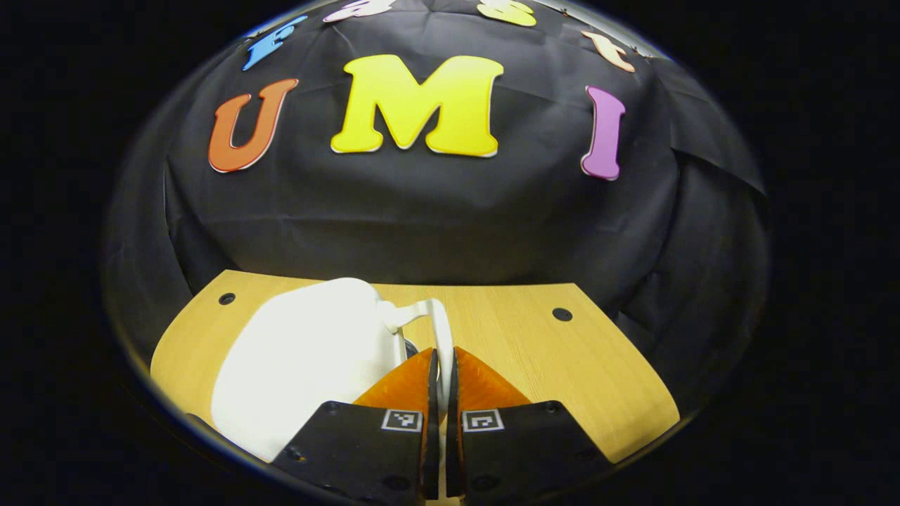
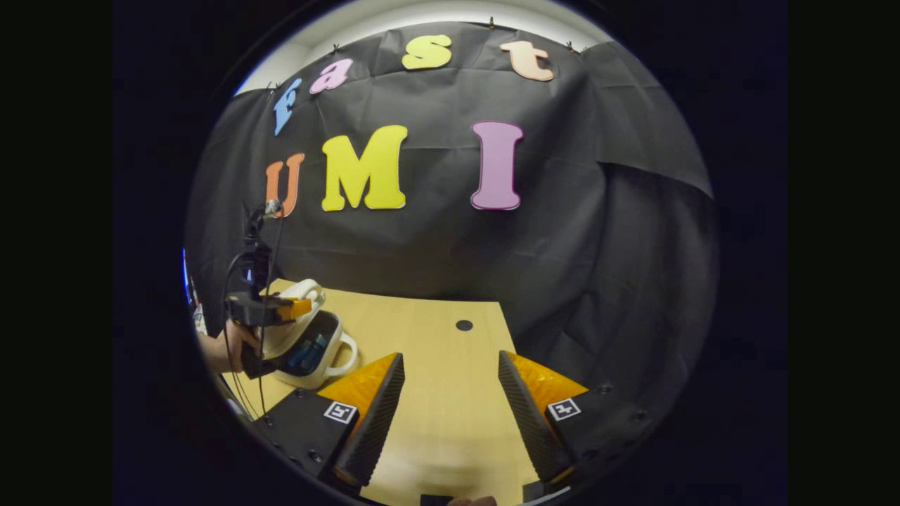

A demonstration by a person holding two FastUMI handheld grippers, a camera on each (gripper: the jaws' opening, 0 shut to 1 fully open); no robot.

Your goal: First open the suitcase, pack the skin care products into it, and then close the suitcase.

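Wooden tabletop was shown; the left gripper was clamped on the white suitcase's lid handle, lid half-raised, while the right gripper was held apart above bare wood.

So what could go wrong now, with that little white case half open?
The left gripper pinches only the thin handle of the lid; it could slip and the lid drop shut. The right gripper hangs open over the table, not steadying the suitcase, so it might slide or tip.
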